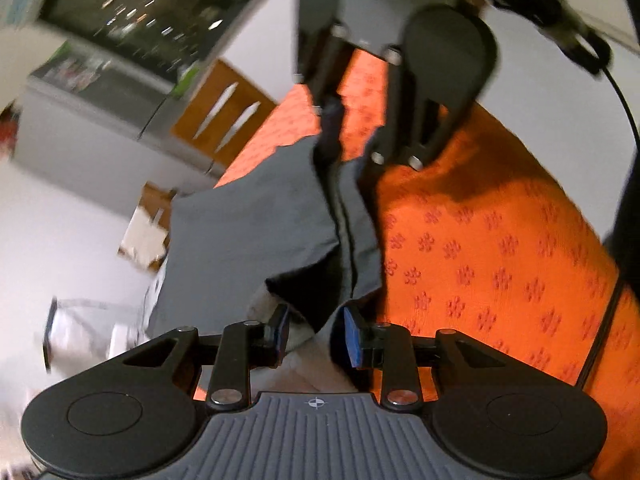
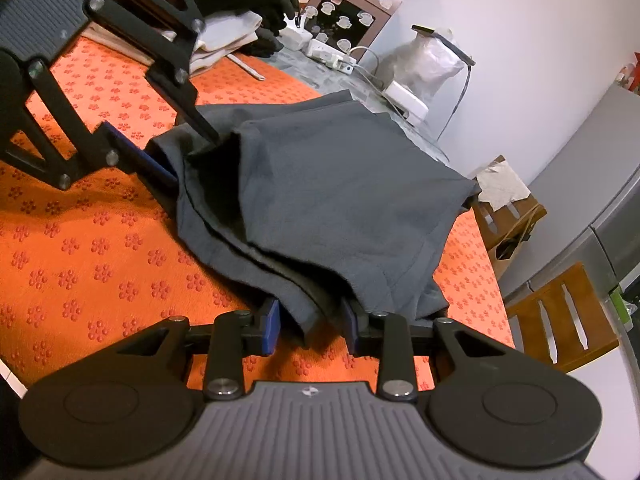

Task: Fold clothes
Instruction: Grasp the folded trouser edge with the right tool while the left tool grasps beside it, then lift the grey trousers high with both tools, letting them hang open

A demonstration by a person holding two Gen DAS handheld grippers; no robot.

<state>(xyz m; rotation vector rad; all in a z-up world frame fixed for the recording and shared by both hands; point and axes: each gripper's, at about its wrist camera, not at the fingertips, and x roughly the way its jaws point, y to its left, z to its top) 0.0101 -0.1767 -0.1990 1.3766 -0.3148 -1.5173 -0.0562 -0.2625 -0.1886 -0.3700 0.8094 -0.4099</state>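
White walls (image 2: pixel 520 60), wooden chair (image 2: pixel 560 320), grey fridge (image 2: pixel 616 220).

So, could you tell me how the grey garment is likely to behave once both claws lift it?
The grey garment will probably sag and drape: it already lies in soft folds on the orange cloth. It looks light, thin knit. Layers may slide apart, since several hems hang loose near the right claw and left claw.

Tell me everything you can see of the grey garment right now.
The grey garment is dark grey, knit-looking cloth with stitched hems, loosely bunched in layered folds. Most of it lies on the orange patterned tablecloth, its far side reaching the table edge. The right gripper has folded layers between its blue pads; the left gripper holds another edge, lifted off the cloth. What kind of garment it is cannot be told.
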